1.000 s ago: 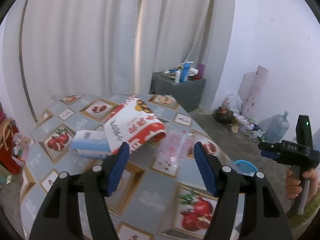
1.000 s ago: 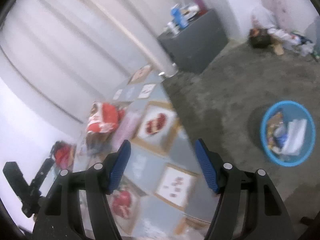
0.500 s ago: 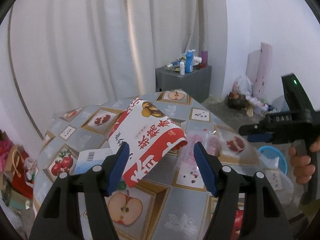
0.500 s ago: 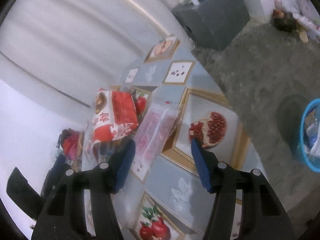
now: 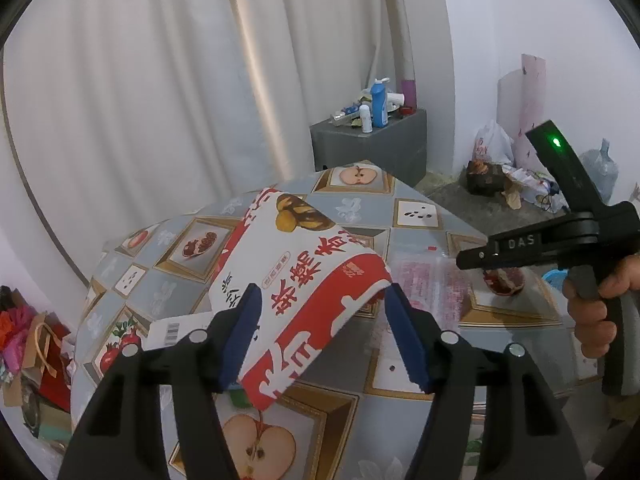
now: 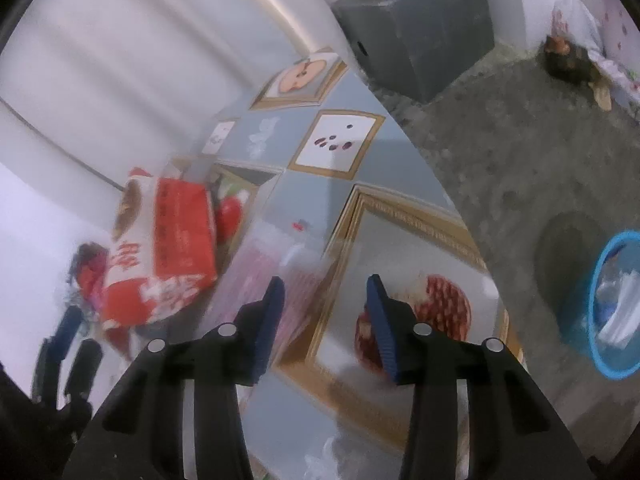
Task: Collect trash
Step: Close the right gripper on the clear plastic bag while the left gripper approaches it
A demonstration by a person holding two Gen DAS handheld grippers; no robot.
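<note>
Red and white, the snack bag (image 5: 304,280) is my landmark: it lies on the table (image 5: 360,208) with its long axis running away from me toward the curtain (image 5: 160,100), and its near, curled end sits between the blue pads of my left gripper (image 5: 324,336). These pads stand apart on both sides of the bag; they close slightly, but I do not see them pressing on it yet. To the right of the bag, just beside it, lies a clear plastic pouch (image 5: 424,280) with pink print, flat on the tablecloth. My right gripper (image 6: 324,316) points down at the right part of this pouch (image 6: 260,276), so the right hand is the nearer one for it. Its jaws are closing, about half apart, with the pouch edge under them, and I judge nothing is clamped. Far right of the bag, on the floor, stands the blue basket (image 6: 596,292) with trash inside.
</note>
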